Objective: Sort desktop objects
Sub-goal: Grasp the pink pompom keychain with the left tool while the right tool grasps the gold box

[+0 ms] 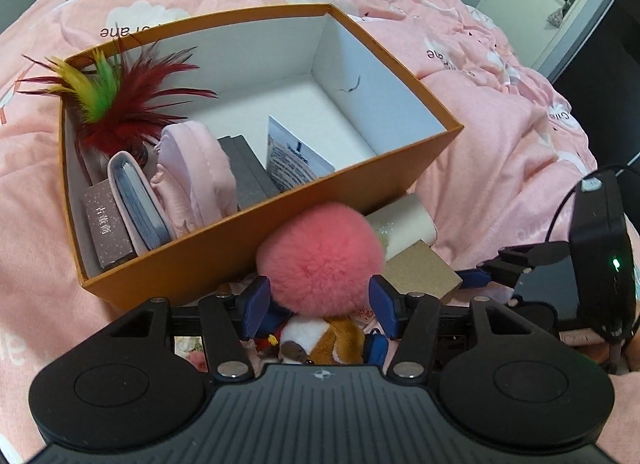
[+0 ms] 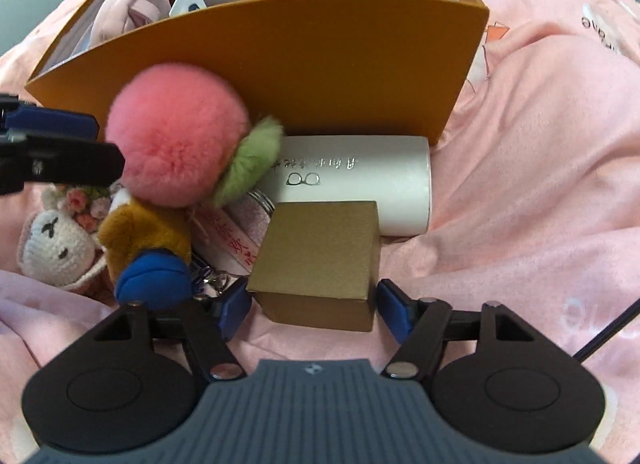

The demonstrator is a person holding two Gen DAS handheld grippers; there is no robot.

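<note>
While both grippers point down at the pile beside the orange box point(image 1: 248, 252), we see that neither one presses on anything. Our left gripper point(image 1: 320, 304) has its jaws open on either side of the pink pompom point(image 1: 320, 256); the blue pads stand close to the fur, but whether they touch it we cannot tell. Our right gripper point(image 2: 314, 306) also has open jaws, one on each side of the small gold box point(image 2: 320, 264), with a gap on the right side and the left pad just beside the box corner.

All these things lie on a bed with a pink quilt point(image 2: 520, 184). The pompom, with its green fuzzy leaf point(image 2: 250, 168), leans against the front wall of the orange box. Below it there is a brown plush toy point(image 2: 148, 232) with a blue foot, and left of this a white knitted bunny point(image 2: 56, 244) with small flowers. A white glasses case point(image 2: 360, 180) lies on its side between the orange box and the gold box, touching both.

Inside the orange box, on the left side, we find a feather toy point(image 1: 116, 112), a pink pouch point(image 1: 196, 168), a pink card holder point(image 1: 136, 200), a small brown box point(image 1: 108, 224), a dark grey box point(image 1: 244, 172) and a white card point(image 1: 296, 156). The right half of the box floor is bare.
</note>
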